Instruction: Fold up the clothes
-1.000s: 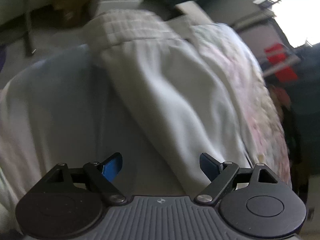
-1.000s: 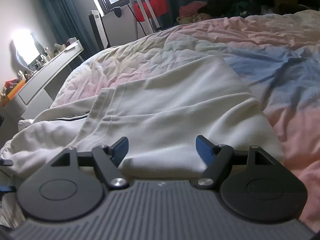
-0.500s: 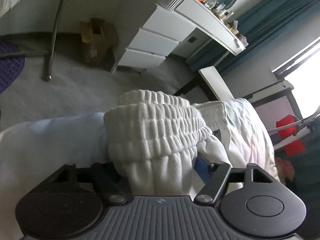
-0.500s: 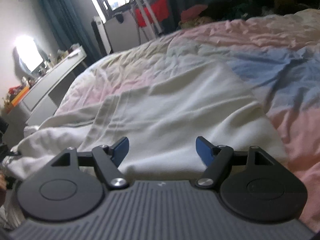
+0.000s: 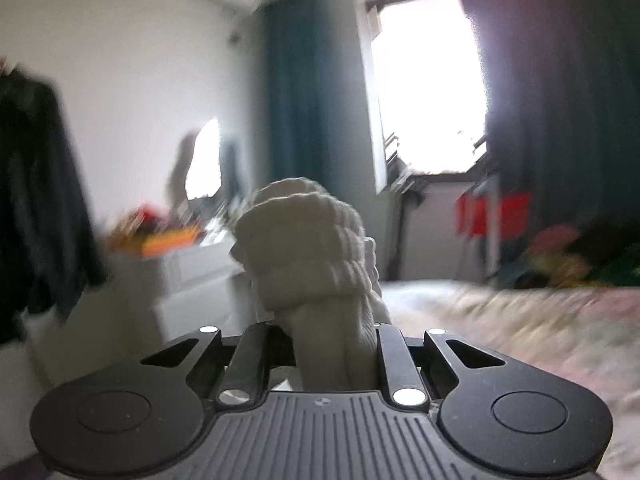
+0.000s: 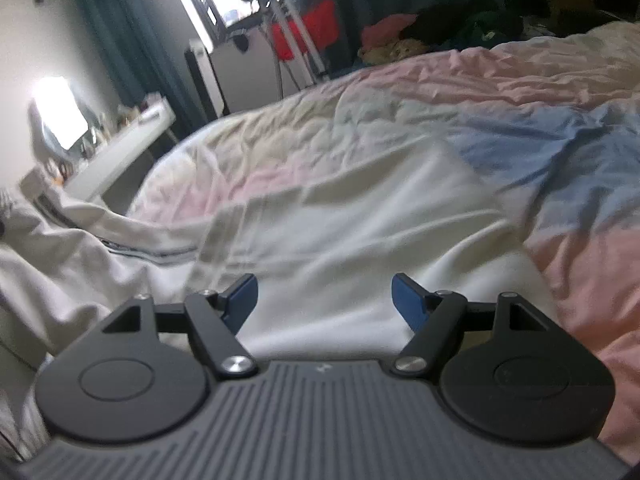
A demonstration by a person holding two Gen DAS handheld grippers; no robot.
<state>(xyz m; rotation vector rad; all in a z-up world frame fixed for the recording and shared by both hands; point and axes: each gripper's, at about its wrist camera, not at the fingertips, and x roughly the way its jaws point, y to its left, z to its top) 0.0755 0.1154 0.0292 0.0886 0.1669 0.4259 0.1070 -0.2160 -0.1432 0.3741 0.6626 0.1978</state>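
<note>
The left gripper point(image 5: 334, 344) is closing on the bunched elastic waistband point(image 5: 308, 248) of the white trousers point(image 6: 360, 264), the cloth pinched between its jaws and lifted above the bed point(image 6: 500, 92), in front of the bright window point(image 5: 424, 84) and dark curtains point(image 5: 304, 96). The right gripper point(image 6: 324, 300) hangs with jaws wide apart and nothing between them, just over the trousers' flat leg, which lies spread across the pink and blue bedcover, with a white dresser point(image 6: 120, 148) beyond.
</note>
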